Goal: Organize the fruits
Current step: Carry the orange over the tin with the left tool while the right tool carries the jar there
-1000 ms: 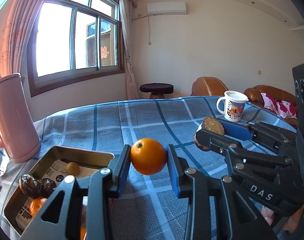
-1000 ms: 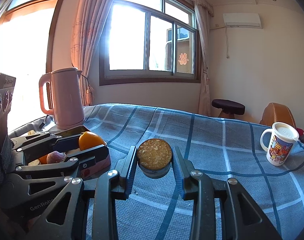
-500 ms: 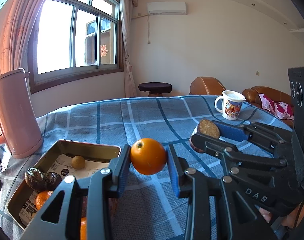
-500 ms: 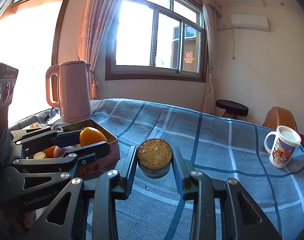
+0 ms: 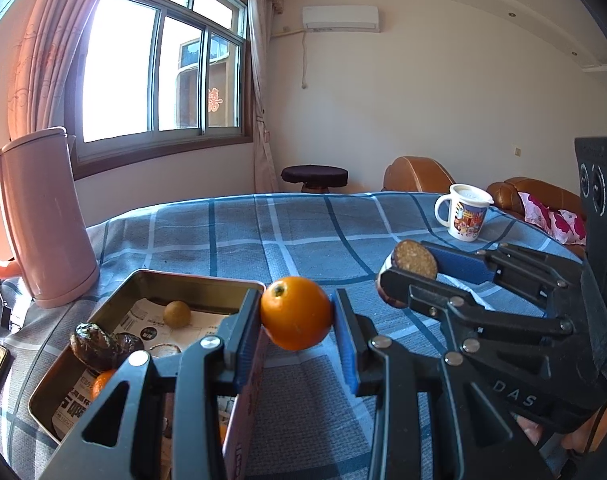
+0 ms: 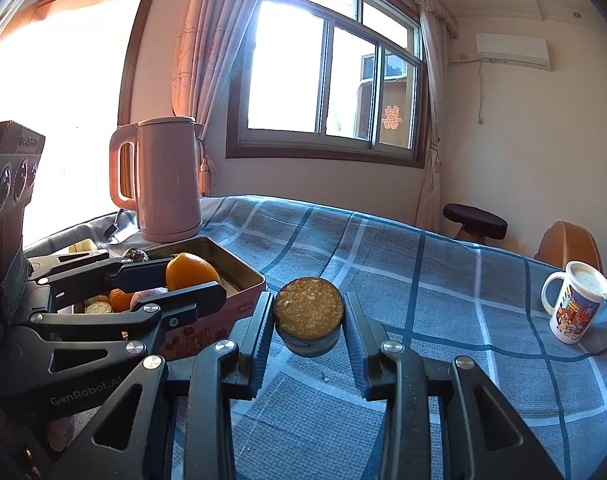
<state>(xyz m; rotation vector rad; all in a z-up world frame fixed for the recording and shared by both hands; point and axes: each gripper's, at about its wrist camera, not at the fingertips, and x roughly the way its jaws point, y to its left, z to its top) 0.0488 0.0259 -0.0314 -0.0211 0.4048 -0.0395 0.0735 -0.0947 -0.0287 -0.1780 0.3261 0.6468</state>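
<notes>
Over the plaid table (image 5: 287,232), left gripper (image 5: 296,316) clamps orange (image 5: 296,313) (right gripper (image 6: 308,322) clamps cake (image 6: 308,312)).

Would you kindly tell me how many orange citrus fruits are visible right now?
2, perhaps more hidden. One round orange fruit is clamped in the left gripper beside the rectangular metal tin; one smaller orange fruit lies inside that tin, partly hidden.

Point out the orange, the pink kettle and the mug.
orange (image 5: 295,313), left wrist view, middle of its peel between the left gripper's pads.
pink kettle (image 6: 168,184), right wrist view, middle of its body.
mug (image 6: 574,308), right wrist view, its printed side.
</notes>
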